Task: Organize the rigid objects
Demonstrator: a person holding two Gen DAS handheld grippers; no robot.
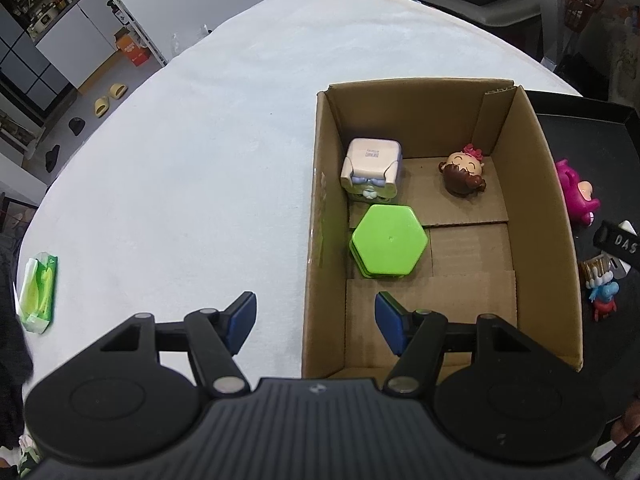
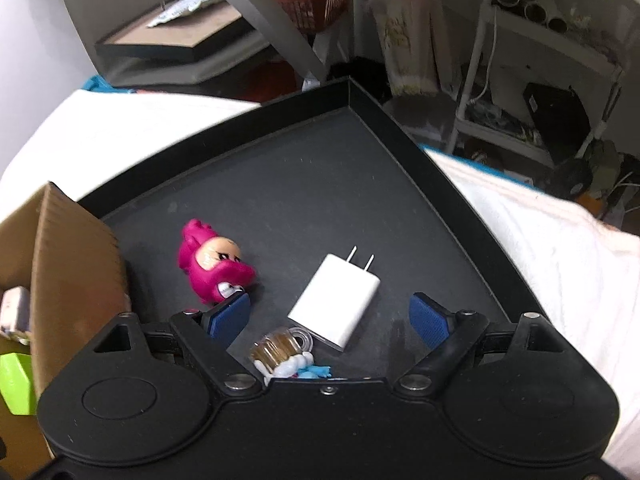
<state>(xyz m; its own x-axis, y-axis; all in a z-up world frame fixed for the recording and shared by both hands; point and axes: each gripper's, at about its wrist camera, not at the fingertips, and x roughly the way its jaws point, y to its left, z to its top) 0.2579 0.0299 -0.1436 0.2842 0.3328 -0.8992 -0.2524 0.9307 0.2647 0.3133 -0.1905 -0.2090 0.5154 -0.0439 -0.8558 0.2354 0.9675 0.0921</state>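
Cardboard box [image 1: 532,184] holds a green hexagonal case [image 1: 388,242], a white cube figurine [image 1: 372,168] and a doll head [image 1: 464,172]. Left gripper [image 1: 316,320] spread wide, empty, straddling the box's left wall.

Right wrist view: right gripper [image 2: 330,320] wide apart, empty, over black tray [image 2: 304,168]; white charger plug [image 2: 334,300] between its fingers, pink figurine [image 2: 212,264] beside the left pad.

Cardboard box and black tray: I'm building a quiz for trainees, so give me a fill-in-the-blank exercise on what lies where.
1. The green hexagonal container lies inside the ____.
2. The white charger lies on the black ____.
3. The pink figure lies to the ____ of the charger in the right wrist view.
4. The right tongs are ____, holding nothing.

Missing words: cardboard box; tray; left; open
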